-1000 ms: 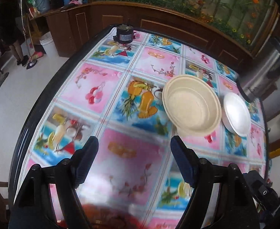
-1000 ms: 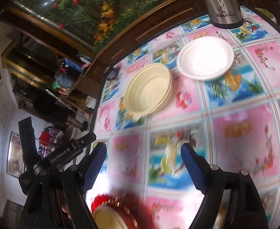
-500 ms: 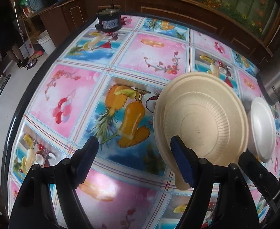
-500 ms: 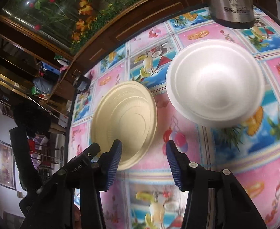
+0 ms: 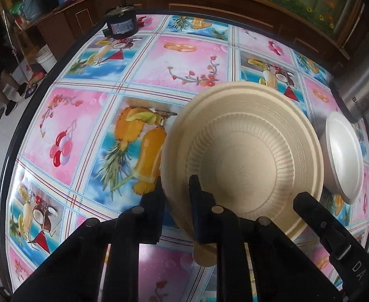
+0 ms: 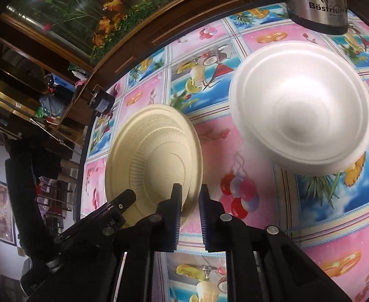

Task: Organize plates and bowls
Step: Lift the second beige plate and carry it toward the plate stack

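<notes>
Left claw [image 5: 177, 196]: fingers closed on the near-left rim of the beige plate [image 5: 244, 156], one finger outside the rim, the other inside the dish. Right claw [image 6: 190, 201]: fingers drawn close, straddling the plate's [image 6: 154, 158] right edge – whether the pads actually press the rim can't be told from the right wrist view, as a slim gap shows beside the right finger. In the left wrist view the right claw's black arm [image 5: 320, 224] crosses the plate's lower-right edge.

Plate: ribbed well, patterned band round the rim, a small tab at its near edge; it looks tilted, though whether it touches the bench [image 5: 66, 130] can't be told. Its far edge covers part of a pineapple-print square.

White foam bowl [image 6: 300, 105]: to the right of the plate, apart from it, blurred at its near edge. Just behind it stands a steel kettle [image 6: 317, 2], lettered on the body.

Bench: round, dark-rimmed, covered w/ a glossy cloth of pink & blue fruit squares. At its far-left edge – a small black cylindrical device [image 5: 121, 24]. Beyond: curved wooden cabinets [image 5: 209, 2] under a planted glass tank [image 6: 79, 12].
</notes>
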The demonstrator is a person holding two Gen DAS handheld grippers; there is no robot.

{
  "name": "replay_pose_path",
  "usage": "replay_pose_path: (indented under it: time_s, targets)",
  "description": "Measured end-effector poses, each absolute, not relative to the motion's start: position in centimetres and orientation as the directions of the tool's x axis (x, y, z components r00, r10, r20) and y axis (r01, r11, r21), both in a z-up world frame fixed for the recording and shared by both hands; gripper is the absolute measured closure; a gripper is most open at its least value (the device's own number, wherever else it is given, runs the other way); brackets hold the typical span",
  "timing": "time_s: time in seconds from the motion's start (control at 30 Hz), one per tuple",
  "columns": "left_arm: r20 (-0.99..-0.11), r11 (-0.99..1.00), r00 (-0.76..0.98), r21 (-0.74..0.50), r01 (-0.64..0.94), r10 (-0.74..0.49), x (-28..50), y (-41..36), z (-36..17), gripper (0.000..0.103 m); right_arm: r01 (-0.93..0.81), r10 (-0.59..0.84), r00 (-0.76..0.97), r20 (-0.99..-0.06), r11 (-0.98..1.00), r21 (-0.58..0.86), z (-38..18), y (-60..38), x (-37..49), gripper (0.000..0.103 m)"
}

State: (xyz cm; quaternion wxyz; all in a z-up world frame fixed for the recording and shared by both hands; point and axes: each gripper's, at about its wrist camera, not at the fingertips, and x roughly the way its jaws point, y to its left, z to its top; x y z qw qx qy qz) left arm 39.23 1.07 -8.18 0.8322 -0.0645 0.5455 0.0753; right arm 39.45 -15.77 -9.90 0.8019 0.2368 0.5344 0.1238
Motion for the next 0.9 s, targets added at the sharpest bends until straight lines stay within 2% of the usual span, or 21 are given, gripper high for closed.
replay_pose_path:
  time_s: [0.27,0.9]
  targets:
    - [-0.915,0.985,0.401,-0.022,-0.17,0.049,36.3,1.2,-6.9,0.087,0.028,0.466,0.405,-0.787,0.854,0.52,-9.0,-16.0,36.7,0.09]
    - [-0.863,0.987,0.505,-0.055,-0.149,0.028,25.0,2.1,-0.9,0.087,-0.082,0.492,0.478,-0.728,0.849,0.521,-2.9,-15.6,25.5,0.09]
